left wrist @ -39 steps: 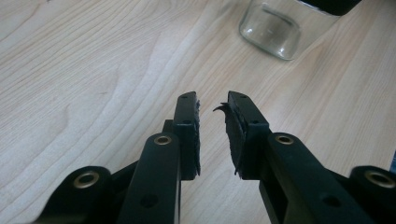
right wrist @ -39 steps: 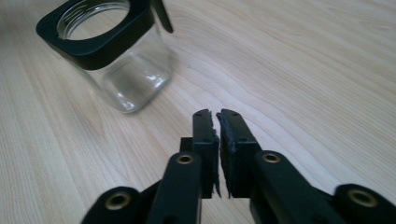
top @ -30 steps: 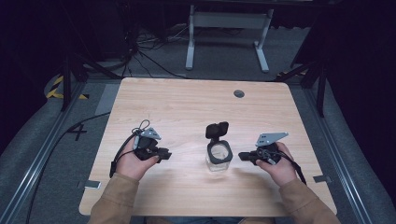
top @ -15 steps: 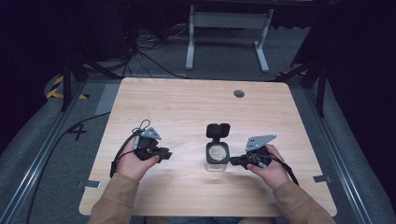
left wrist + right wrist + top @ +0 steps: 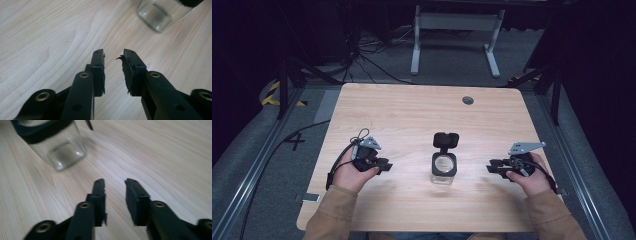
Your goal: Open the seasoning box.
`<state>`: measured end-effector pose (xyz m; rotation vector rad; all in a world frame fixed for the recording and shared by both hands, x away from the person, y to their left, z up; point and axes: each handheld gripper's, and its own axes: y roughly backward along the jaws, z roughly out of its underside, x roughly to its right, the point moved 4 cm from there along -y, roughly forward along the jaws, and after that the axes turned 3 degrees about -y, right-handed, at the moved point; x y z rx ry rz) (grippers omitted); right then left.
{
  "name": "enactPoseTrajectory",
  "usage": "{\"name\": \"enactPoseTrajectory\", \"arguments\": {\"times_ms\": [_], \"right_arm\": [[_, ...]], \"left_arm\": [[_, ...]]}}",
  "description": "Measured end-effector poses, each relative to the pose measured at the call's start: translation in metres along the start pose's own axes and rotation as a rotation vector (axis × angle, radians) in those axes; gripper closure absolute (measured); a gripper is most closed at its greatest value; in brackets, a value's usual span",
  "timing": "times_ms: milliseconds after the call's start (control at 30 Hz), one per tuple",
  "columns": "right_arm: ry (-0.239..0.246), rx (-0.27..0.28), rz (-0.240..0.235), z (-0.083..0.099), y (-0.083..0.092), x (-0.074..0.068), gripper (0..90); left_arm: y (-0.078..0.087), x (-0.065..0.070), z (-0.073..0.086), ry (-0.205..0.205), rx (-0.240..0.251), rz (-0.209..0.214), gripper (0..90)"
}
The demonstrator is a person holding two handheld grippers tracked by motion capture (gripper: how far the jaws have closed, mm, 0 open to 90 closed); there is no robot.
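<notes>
Grippers flank a glass jar [image 5: 443, 170] at the table's [image 5: 412, 115] near middle: left gripper [image 5: 384, 165] and right gripper [image 5: 490, 167], jaws just opening, stand parted, gripping nothing. Jar looks empty, its black lid [image 5: 446, 139] flipped up behind.

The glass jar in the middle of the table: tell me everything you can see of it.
The glass jar is clear, squarish, with a black collar round its mouth and a black flip lid hinged open, tilted toward the far side. It stands upright on the wooden table, between the two grippers and apart from both. Nothing touches it except the tabletop. It looks empty.
</notes>
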<state>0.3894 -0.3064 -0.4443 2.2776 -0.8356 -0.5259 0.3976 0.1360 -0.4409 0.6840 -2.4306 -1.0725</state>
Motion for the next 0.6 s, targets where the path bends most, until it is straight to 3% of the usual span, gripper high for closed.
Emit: {"name": "enactPoseTrajectory", "arguments": {"times_ms": [67, 167, 267, 333, 433, 600], "right_arm": [[-0.03, -0.014, 0.032, 0.008, 0.006, 0.013, 54.7], [-0.067, -0.04, 0.098, 0.024, 0.013, 0.035, 49.3], [-0.099, -0.082, 0.149, 0.036, 0.016, 0.049, 45.8], [-0.126, -0.112, 0.154, 0.042, 0.016, 0.053, 43.6], [-0.138, -0.113, 0.159, 0.046, 0.013, 0.054, 41.2], [-0.124, -0.099, 0.182, 0.045, 0.008, 0.054, 38.8]], "left_arm": [[-0.001, -0.005, 0.004, 0.006, -0.018, -0.015, 68.5], [-0.004, -0.018, 0.016, 0.025, -0.06, -0.076, 65.2], [-0.005, -0.027, 0.027, 0.033, -0.107, -0.112, 63.2], [-0.006, -0.029, 0.029, 0.05, -0.099, -0.102, 61.1], [-0.009, -0.032, 0.03, 0.043, -0.073, -0.086, 57.1], [-0.011, -0.034, 0.029, 0.042, -0.046, -0.083, 48.4]]}}
